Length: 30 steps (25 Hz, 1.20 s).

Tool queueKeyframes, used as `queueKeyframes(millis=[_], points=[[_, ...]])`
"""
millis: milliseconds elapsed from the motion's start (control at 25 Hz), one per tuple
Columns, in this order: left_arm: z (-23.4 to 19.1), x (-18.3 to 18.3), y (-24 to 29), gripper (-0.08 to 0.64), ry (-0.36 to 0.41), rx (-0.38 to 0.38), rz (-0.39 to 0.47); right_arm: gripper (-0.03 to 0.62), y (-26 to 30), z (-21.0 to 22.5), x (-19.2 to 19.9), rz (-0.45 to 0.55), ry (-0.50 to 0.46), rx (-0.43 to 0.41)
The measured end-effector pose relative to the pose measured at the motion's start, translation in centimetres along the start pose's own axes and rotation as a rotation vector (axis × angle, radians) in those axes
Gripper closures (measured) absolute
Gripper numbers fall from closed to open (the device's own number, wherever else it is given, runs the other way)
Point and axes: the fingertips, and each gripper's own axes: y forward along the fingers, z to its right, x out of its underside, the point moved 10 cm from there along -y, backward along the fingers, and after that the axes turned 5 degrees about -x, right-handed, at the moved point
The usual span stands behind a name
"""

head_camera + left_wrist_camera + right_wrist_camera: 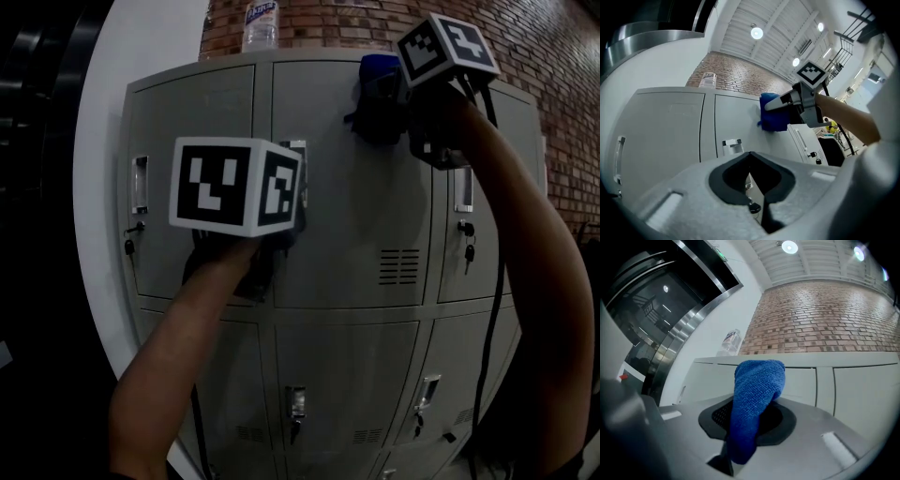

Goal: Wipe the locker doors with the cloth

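A blue cloth is pressed against the top of the middle upper locker door of a grey locker bank. My right gripper is shut on it, held high at arm's length. In the right gripper view the cloth hangs out between the jaws and covers their tips. My left gripper sits lower, close to the same door's left edge near its handle, and its jaws meet with nothing in them. The left gripper view also shows the cloth and right gripper.
A clear water bottle stands on top of the lockers by the brick wall. Keys hang from the locks of the side doors. A lower row of doors lies beneath. A white column borders the lockers at left.
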Motion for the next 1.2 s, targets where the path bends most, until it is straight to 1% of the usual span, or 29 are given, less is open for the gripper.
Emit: queueKeyframes(millis=[280, 440, 560, 680, 800, 880, 1040, 1200], points=[[1.9, 0.0, 0.7, 0.558, 0.004, 0.012, -0.003, 0.505, -2.8, 3.0, 0.3, -0.007, 0.005, 0.058], [2.4, 0.2, 1.0, 0.558, 0.000, 0.006, -0.013, 0.505, -3.3, 4.7, 0.1, -0.001, -0.011, 0.054], [2.7, 0.3, 1.1, 0.558, -0.001, -0.006, -0.017, 0.505, -3.8, 4.8, 0.8, -0.006, 0.006, 0.064], [2.9, 0.3, 0.8, 0.558, 0.010, -0.022, -0.016, 0.505, -4.1, 4.6, 1.1, 0.003, -0.003, 0.030], [3.2, 0.6, -0.1, 0.558, 0.038, -0.043, -0.019, 0.505, -5.0, 3.7, 1.7, 0.040, -0.022, -0.044], [3.2, 0.9, -0.9, 0.558, 0.039, -0.060, -0.019, 0.505, -5.6, 2.8, 2.5, 0.069, -0.031, -0.087], [3.8, 1.9, -2.0, 0.558, 0.031, -0.072, -0.028, 0.505, -7.0, 0.7, 5.5, 0.120, -0.026, -0.120], [4.7, 4.0, -3.6, 0.558, 0.025, -0.073, -0.047, 0.505, -8.0, -2.7, 9.7, 0.137, 0.000, -0.142]])
